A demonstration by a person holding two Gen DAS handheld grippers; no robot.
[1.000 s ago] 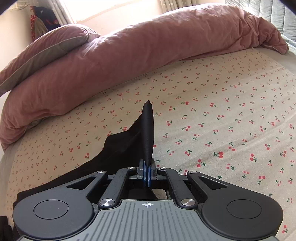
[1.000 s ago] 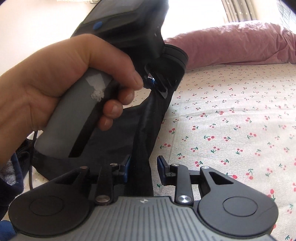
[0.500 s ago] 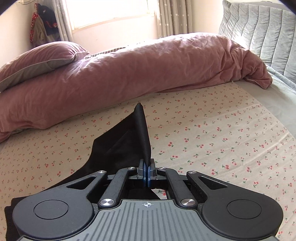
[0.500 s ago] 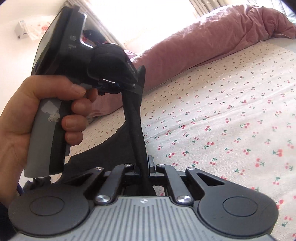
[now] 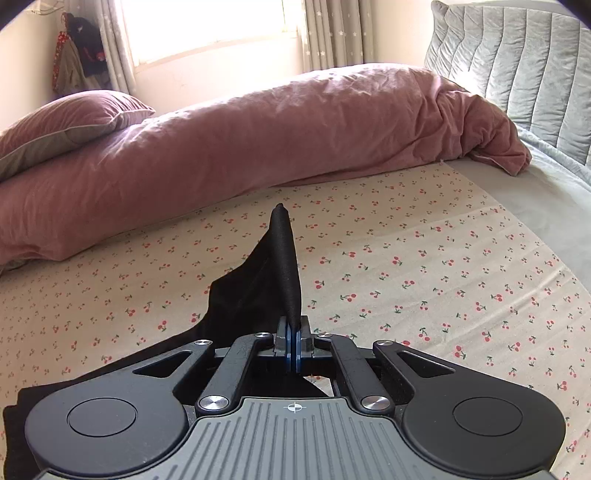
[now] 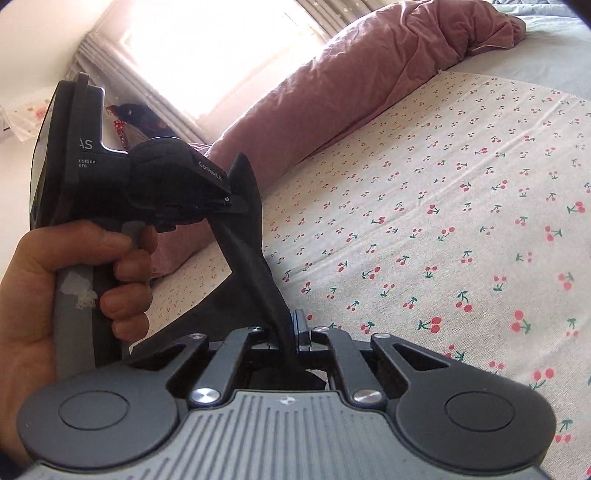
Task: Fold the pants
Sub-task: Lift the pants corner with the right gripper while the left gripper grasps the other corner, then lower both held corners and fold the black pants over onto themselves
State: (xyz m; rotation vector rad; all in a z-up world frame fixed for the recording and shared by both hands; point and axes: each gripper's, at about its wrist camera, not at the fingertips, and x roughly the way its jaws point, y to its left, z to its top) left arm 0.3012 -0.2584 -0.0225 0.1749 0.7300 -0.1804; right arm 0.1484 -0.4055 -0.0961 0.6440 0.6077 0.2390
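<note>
The black pants (image 5: 255, 288) hang over the cherry-print bed sheet (image 5: 424, 280), lifted by one edge. My left gripper (image 5: 293, 343) is shut on that edge, and a strip of black cloth stands up past its pads. My right gripper (image 6: 291, 332) is shut on the same edge of the pants (image 6: 251, 258) a short way along. The right wrist view shows the left gripper (image 6: 229, 201) just ahead and to the left, held in a hand (image 6: 74, 295). The cloth runs taut between the two grippers. The lower part of the pants trails down to the left, partly hidden.
A rolled pink duvet (image 5: 280, 129) lies across the far side of the bed, with a pink pillow (image 5: 66, 118) at its left. A grey quilted headboard (image 5: 517, 66) stands at the right. A window with curtains (image 5: 332, 33) is behind. Grey sheet (image 5: 535, 199) borders the cherry sheet.
My right gripper has shut on the pants edge. Both grippers have risen and levelled, lifting the pants higher off the bed; the left gripper has moved a little farther from the right one.
</note>
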